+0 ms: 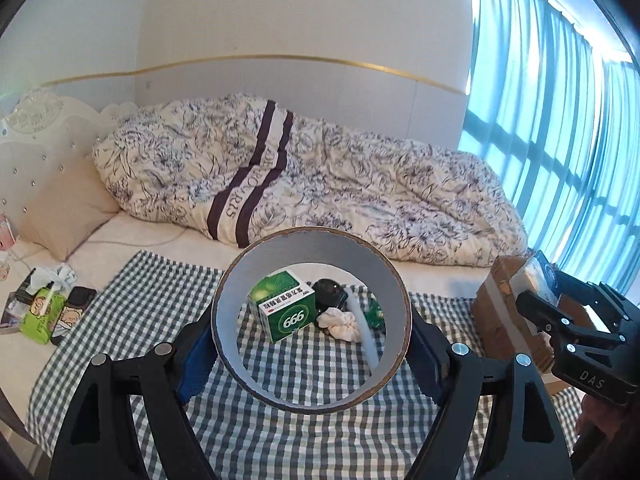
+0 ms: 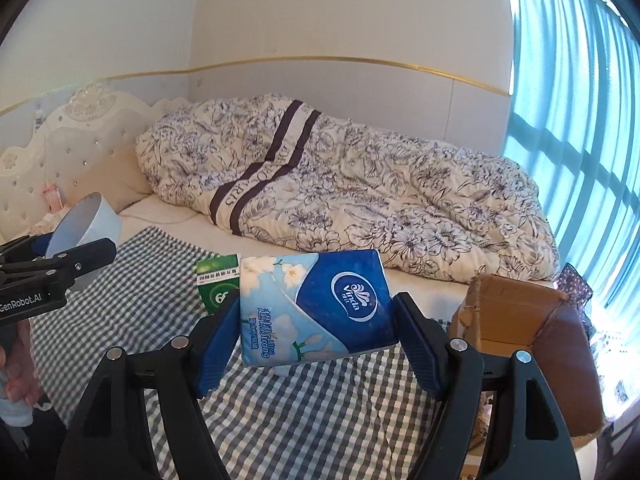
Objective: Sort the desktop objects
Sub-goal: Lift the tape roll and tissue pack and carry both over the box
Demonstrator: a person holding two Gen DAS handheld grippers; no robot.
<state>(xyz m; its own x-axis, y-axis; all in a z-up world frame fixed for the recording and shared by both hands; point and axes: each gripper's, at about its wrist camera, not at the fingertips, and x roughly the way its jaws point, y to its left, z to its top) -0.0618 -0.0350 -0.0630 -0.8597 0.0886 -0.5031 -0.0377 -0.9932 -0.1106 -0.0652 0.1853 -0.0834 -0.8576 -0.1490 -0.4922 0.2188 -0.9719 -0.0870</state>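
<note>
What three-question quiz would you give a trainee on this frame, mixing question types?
1. True or false: the left gripper holds the tape roll between its fingers.
2. What does the right gripper hold? A) a blue tissue pack B) a green medicine box C) a white scrunchie
3. Fill in: seen through the roll, the green box sits on the ______ cloth.

Key
1. True.
2. A; the cardboard box stands just to its right.
3. Checked.
</note>
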